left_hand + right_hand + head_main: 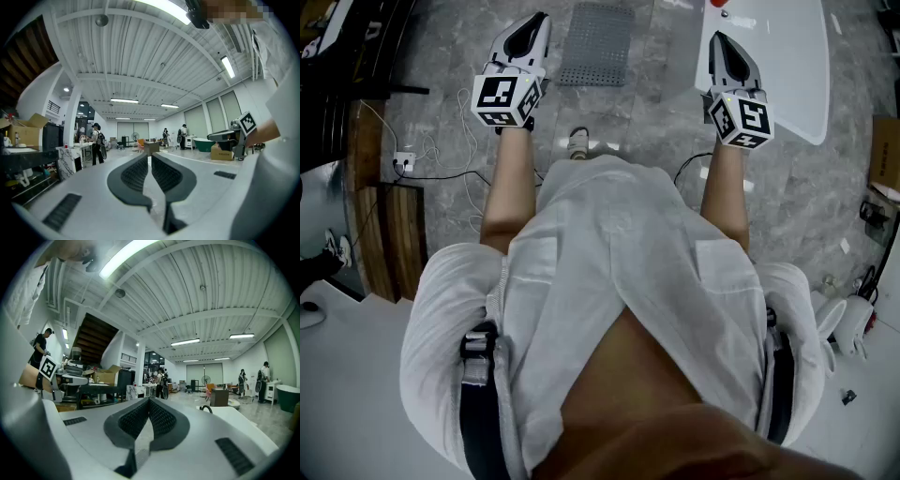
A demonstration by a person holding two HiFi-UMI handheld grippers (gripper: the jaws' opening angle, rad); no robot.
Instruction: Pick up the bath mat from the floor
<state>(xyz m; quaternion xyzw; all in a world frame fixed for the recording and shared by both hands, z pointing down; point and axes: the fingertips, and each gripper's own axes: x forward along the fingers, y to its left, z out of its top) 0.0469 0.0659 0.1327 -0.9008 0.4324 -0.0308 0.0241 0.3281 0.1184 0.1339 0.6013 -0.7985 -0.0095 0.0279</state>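
The bath mat (598, 42), a grey ribbed rectangle, lies flat on the grey stone floor at the top middle of the head view. My left gripper (538, 21) is held out at chest height, left of the mat and high above the floor. My right gripper (717, 39) is held out level with it on the right. Both point forward across the room, so neither gripper view shows the mat. The left gripper (150, 157) has its jaws together with nothing between them. The right gripper (149, 401) is likewise shut and empty.
A white tub-like shape (778, 66) lies on the floor right of the mat. Cables and a power strip (403, 164) trail at the left beside wooden steps (389, 225). My shoe (578, 142) stands just short of the mat. People (97, 143) stand far across the hall.
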